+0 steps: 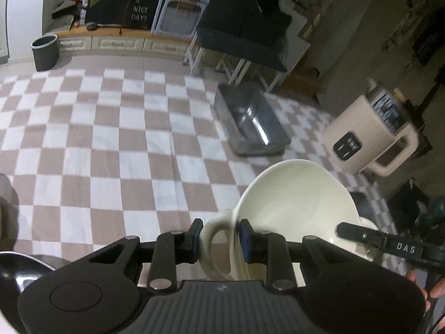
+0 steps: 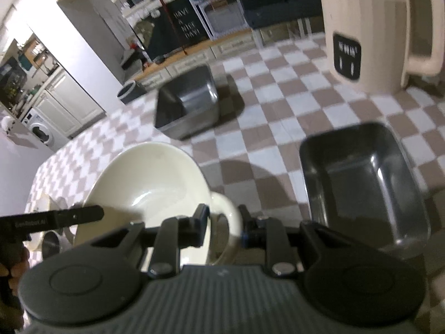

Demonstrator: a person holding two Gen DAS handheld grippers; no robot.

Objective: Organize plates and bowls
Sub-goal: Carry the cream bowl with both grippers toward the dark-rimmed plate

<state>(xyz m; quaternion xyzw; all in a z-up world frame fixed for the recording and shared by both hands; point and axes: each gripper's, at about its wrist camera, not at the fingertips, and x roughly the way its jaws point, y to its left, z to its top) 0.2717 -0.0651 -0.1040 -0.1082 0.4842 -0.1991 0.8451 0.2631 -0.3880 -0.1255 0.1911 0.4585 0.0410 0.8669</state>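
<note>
A cream bowl [image 1: 297, 203] with a loop handle on each side hangs tilted above the checkered tablecloth [image 1: 111, 153]. My left gripper [image 1: 219, 238] is shut on its left handle [image 1: 214, 239], with the pads pinching the loop. In the right wrist view the same bowl [image 2: 150, 178] fills the lower left, and my right gripper [image 2: 222, 222] is shut on the right handle [image 2: 226, 217]. Each view also shows the other gripper's arm reaching across the bowl's far side: the right one [image 1: 389, 245] and the left one [image 2: 61, 218].
One steel rectangular tray [image 2: 364, 183] lies just right of the bowl; a second [image 2: 186, 105] [image 1: 250, 117] sits farther back. A beige jug [image 2: 370, 33] [image 1: 370, 133] stands at the back right. A black bowl [image 1: 16, 272] is at the lower left edge. Small items [image 2: 50, 239] lie under the bowl's left side.
</note>
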